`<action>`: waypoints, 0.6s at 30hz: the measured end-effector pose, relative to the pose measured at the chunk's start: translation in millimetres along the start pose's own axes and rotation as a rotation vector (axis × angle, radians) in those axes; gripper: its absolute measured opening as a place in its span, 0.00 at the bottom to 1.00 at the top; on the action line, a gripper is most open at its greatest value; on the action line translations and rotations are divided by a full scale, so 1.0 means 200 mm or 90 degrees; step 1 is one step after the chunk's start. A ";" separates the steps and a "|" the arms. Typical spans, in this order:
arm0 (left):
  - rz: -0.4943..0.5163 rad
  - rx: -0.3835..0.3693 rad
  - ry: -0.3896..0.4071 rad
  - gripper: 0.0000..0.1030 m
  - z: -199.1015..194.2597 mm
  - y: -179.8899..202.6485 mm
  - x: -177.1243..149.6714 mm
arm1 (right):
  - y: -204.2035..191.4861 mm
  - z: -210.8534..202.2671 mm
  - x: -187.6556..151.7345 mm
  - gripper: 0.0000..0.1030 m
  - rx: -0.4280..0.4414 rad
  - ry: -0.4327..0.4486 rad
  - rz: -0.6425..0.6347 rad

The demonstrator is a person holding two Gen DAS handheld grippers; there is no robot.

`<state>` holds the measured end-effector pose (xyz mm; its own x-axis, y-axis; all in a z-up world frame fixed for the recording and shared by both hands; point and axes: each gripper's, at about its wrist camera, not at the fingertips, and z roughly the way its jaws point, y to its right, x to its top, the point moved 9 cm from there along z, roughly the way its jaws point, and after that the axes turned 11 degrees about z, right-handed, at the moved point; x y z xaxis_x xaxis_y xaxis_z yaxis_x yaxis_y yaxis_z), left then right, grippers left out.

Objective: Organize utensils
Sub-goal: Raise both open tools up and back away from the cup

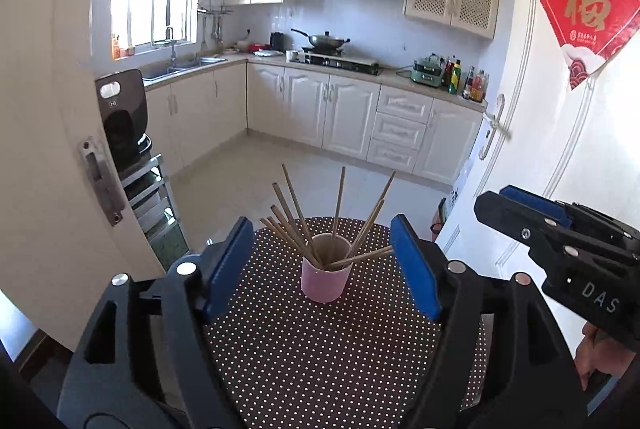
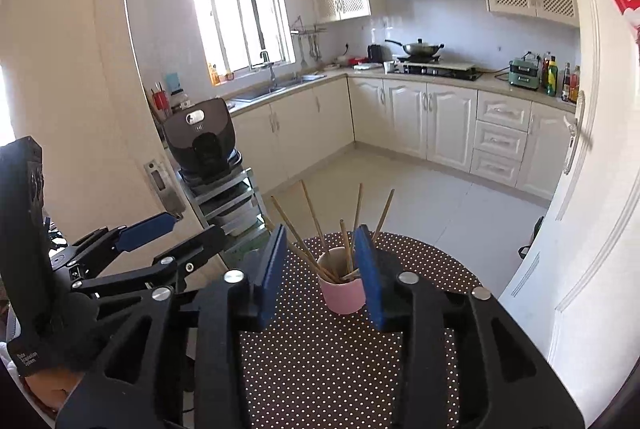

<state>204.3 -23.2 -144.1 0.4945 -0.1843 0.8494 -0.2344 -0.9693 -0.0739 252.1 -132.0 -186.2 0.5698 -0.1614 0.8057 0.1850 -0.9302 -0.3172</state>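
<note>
Left gripper [image 1: 322, 263] jaws wide apart, empty; right gripper [image 2: 322, 269] jaws parted, empty.

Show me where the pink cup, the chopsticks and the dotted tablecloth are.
pink cup [image 1: 324, 283]: left wrist view, front wall.
chopsticks [image 1: 339, 203]: left wrist view, upright stick's shaft.
dotted tablecloth [image 2: 320, 361]: right wrist view, bare cloth before the cup.

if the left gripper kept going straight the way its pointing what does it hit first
Most likely the chopsticks fanning out of the pink cup, which sits centred ahead of the open left gripper on the dotted table. Depth is unclear, so it might instead reach the cup's rim first.
</note>
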 end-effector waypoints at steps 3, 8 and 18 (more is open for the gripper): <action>0.007 0.009 0.009 0.72 -0.06 0.01 0.01 | -0.01 -0.05 -0.01 0.42 0.001 0.012 -0.004; 0.009 0.022 0.030 0.77 -0.14 0.02 0.05 | -0.02 -0.11 -0.01 0.54 -0.001 0.031 -0.013; 0.017 0.062 0.063 0.85 -0.25 0.09 0.12 | 0.02 -0.24 0.04 0.66 -0.005 0.077 -0.036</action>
<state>170.9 -36.8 -98.9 0.4036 -0.1986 0.8931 -0.1614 -0.9763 -0.1442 220.2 -153.4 -157.0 0.4574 -0.1469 0.8771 0.2082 -0.9412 -0.2662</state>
